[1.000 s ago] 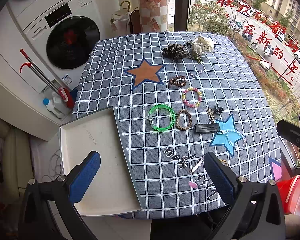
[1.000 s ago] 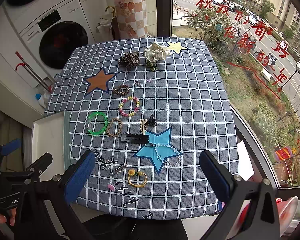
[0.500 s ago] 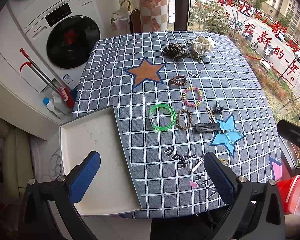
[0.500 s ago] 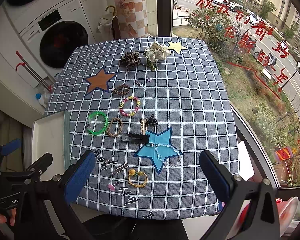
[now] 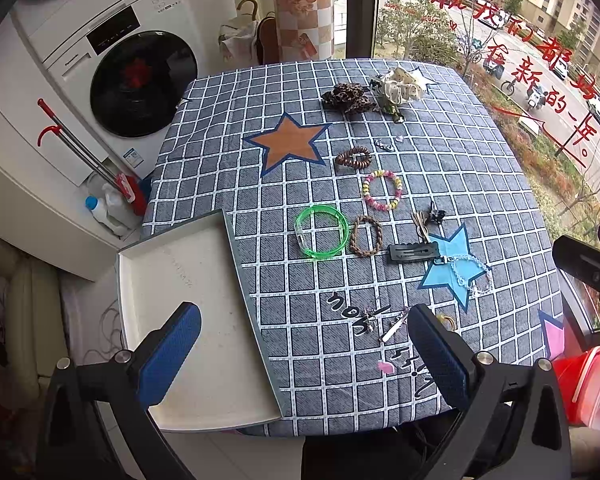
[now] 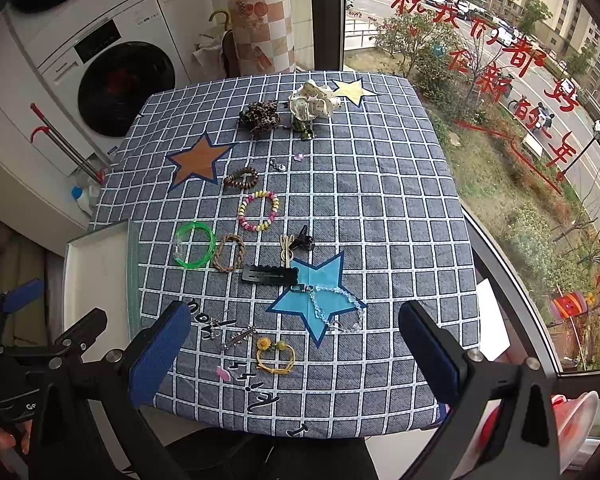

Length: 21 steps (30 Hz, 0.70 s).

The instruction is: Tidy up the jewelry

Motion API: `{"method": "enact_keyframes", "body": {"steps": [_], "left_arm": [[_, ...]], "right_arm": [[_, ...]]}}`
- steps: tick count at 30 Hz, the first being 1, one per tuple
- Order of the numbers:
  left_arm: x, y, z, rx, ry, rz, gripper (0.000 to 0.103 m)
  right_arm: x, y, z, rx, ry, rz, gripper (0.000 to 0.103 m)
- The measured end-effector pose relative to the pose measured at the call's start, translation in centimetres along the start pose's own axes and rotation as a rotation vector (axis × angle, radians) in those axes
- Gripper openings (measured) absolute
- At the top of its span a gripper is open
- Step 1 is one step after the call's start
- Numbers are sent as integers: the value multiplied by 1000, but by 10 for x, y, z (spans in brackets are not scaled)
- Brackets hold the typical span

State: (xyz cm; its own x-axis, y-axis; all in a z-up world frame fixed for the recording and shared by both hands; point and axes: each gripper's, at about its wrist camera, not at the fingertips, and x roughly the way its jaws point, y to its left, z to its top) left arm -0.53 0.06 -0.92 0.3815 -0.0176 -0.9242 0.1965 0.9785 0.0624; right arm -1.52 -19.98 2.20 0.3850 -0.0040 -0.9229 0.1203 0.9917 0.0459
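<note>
The jewelry lies spread on the tabletop (image 5: 480, 184), next to an empty white tray (image 5: 196, 280). Each piece is probably light. The green bangle (image 5: 321, 231) looks stiff and smooth, so pinching its rim seems best. The clear bead chain (image 6: 336, 307) looks floppy. The left gripper (image 5: 304, 354) and right gripper (image 6: 296, 350) are both spread wide, holding nothing.

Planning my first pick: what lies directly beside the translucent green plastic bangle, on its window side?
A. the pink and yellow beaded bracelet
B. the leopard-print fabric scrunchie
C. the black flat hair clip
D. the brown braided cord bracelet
D: the brown braided cord bracelet lies right next to the translucent green plastic bangle on the checked tablecloth.
</note>
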Motion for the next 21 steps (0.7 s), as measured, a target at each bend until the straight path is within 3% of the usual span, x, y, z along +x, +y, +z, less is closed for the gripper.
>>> {"method": "enact_keyframes", "body": {"steps": [12,17,21], "left_arm": [[13,-2,5,6,31,22,103],[42,4,14,-14,72,8,103],[73,5,24,-50,103,-5,103]], "right_arm": [[12,-6,2,12,31,2,103],[37,-22,2,85,102,40,103],[66,-36,-1,120,165,8,103]]}}
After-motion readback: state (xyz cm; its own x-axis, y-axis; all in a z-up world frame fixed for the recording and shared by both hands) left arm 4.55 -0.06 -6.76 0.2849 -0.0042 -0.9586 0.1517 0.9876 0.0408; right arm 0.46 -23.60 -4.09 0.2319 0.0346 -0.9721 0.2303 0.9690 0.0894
